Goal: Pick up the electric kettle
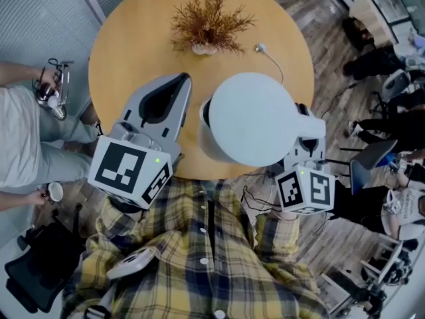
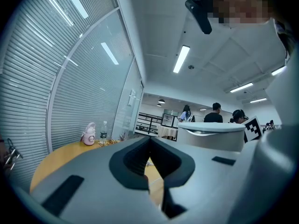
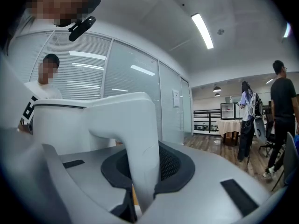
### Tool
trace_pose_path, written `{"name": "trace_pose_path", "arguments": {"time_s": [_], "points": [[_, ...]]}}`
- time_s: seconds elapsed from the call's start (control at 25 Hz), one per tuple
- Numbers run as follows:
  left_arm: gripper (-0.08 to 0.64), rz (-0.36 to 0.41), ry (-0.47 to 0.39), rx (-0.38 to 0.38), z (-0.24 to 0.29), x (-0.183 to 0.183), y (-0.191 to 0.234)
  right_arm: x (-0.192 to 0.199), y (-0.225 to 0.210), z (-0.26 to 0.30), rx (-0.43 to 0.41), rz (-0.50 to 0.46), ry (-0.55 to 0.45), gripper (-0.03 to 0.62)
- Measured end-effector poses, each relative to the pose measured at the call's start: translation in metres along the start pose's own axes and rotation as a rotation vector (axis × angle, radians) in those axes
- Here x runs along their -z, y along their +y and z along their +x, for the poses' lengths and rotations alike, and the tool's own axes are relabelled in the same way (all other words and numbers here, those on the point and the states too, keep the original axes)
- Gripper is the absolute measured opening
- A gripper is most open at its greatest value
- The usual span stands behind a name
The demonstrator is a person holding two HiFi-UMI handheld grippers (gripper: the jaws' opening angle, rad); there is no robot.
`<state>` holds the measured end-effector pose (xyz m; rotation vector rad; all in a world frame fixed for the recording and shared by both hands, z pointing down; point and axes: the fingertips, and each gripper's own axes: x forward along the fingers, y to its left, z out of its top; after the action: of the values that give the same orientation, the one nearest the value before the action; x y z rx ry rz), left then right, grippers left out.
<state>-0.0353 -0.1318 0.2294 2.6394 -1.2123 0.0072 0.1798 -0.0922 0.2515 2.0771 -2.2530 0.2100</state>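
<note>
The white electric kettle (image 1: pixel 249 121) hangs above the near edge of the round wooden table (image 1: pixel 133 45). My right gripper (image 1: pixel 304 138) is shut on its handle (image 3: pixel 135 139), which stands upright between the dark pads in the right gripper view; the kettle body (image 3: pixel 65 125) fills the left of that view. My left gripper (image 1: pixel 184 78) floats just left of the kettle over the table, shut with nothing between its jaws. In the left gripper view the jaw tips meet at the left gripper (image 2: pixel 149 141), and the kettle's lid (image 2: pixel 212 136) shows at the right.
A dried plant (image 1: pixel 209 25) and a white cable (image 1: pixel 269 55) lie on the far part of the table. A pink bottle (image 2: pixel 88 134) and a water bottle (image 2: pixel 103 130) stand at its far edge. A seated person (image 1: pixel 20 138) is at the left; chairs and people at the right.
</note>
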Motion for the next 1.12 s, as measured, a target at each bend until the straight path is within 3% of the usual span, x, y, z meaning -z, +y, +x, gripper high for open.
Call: {"name": "trace_pose_path", "arguments": {"time_s": [1.12], "points": [[0.003,0.029,0.002,0.033,0.009,0.002,-0.030,-0.011,-0.027,-0.019,0.037,0.025,-0.032,0.075]]}}
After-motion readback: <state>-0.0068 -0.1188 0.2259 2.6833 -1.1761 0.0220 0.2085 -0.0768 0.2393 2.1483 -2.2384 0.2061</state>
